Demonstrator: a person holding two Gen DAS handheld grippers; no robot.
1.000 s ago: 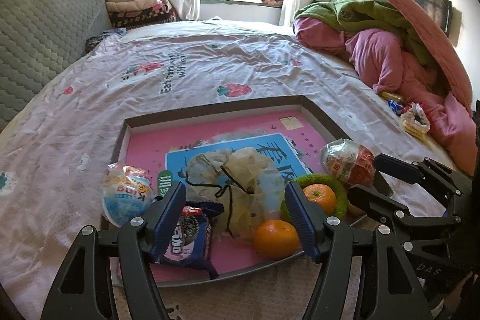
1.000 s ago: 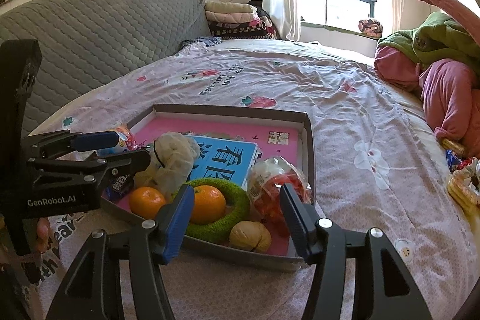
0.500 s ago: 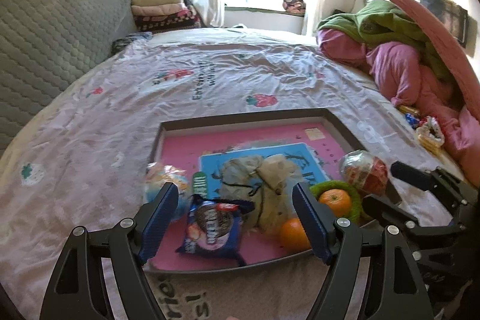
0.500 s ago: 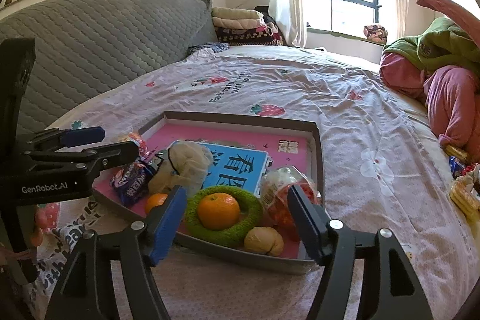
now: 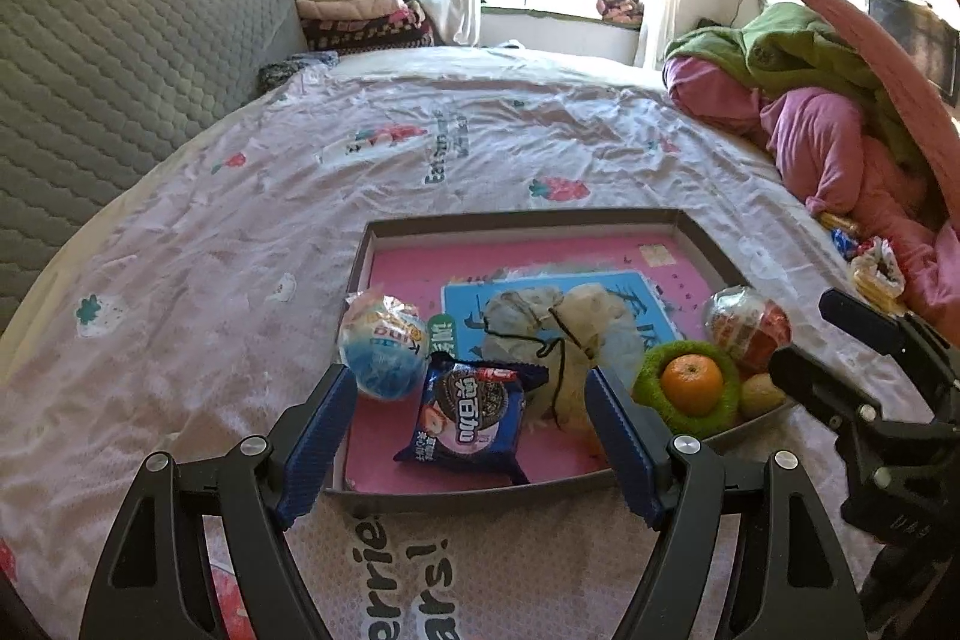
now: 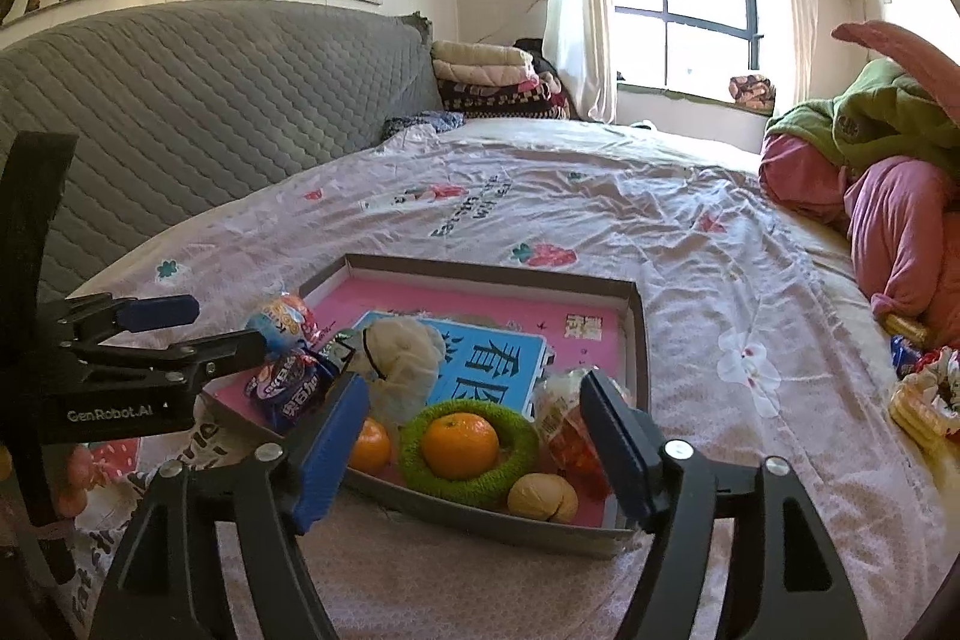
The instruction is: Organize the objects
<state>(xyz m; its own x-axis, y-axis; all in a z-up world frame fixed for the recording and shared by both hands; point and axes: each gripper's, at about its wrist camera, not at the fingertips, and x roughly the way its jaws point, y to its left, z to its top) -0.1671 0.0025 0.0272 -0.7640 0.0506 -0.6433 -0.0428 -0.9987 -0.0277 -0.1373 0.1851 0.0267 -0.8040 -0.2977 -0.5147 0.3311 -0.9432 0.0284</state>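
A shallow grey box tray (image 5: 528, 218) (image 6: 492, 270) with a pink floor lies on the bed. In it are a blue cookie packet (image 5: 471, 412) (image 6: 288, 388), a blue-and-white wrapped ball (image 5: 384, 343), a beige cloth pouch (image 5: 558, 331) (image 6: 399, 361), an orange in a green ring (image 5: 690, 385) (image 6: 461, 436), a second orange (image 6: 369, 445), a walnut (image 6: 543, 497) and a red wrapped snack (image 5: 747, 319) (image 6: 570, 430). My left gripper (image 5: 471, 445) is open and empty above the tray's near edge. My right gripper (image 6: 471, 451) is open and empty in front of the ring.
Pink and green bedding (image 5: 840, 112) is piled at the right. Snack packets (image 6: 924, 388) lie on the sheet beside it. A grey quilted headboard (image 6: 180, 112) runs along the left. Folded blankets (image 5: 360, 10) sit at the far end.
Both grippers have pulled back and risen from the tray, still open. The cookie packet now lies free on the tray floor in front of the left gripper.
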